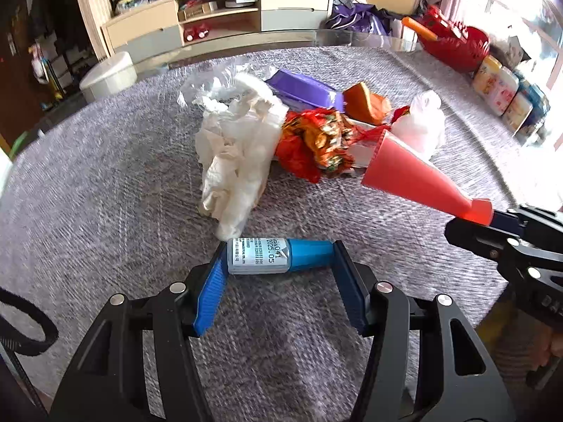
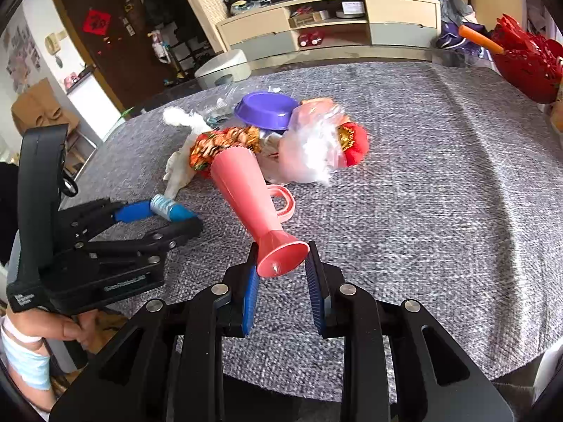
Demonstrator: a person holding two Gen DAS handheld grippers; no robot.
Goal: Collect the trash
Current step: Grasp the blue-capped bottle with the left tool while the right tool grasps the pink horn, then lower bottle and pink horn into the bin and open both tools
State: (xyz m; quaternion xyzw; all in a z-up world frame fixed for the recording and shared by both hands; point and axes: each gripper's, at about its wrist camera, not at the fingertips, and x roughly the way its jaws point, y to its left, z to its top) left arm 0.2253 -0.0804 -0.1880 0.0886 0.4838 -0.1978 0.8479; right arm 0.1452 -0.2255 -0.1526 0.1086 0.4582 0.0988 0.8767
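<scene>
Left claw (image 1: 279, 258) pinches a small blue-capped bottle (image 1: 271, 256), label reading "2025.05"; right claw (image 2: 281, 263) grips a pink funnel (image 2: 257, 211). Grey cloth covers the surface (image 1: 105, 193); a cluttered cabinet (image 1: 218, 17) stands behind.

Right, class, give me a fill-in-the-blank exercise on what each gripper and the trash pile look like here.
1. The left gripper has a small bottle with a ____ cap between its pads.
2. The right gripper holds the pink cup by its ____.
3. The purple bowl in the trash pile lies ____.

Missing words: blue; base; upside down
</scene>
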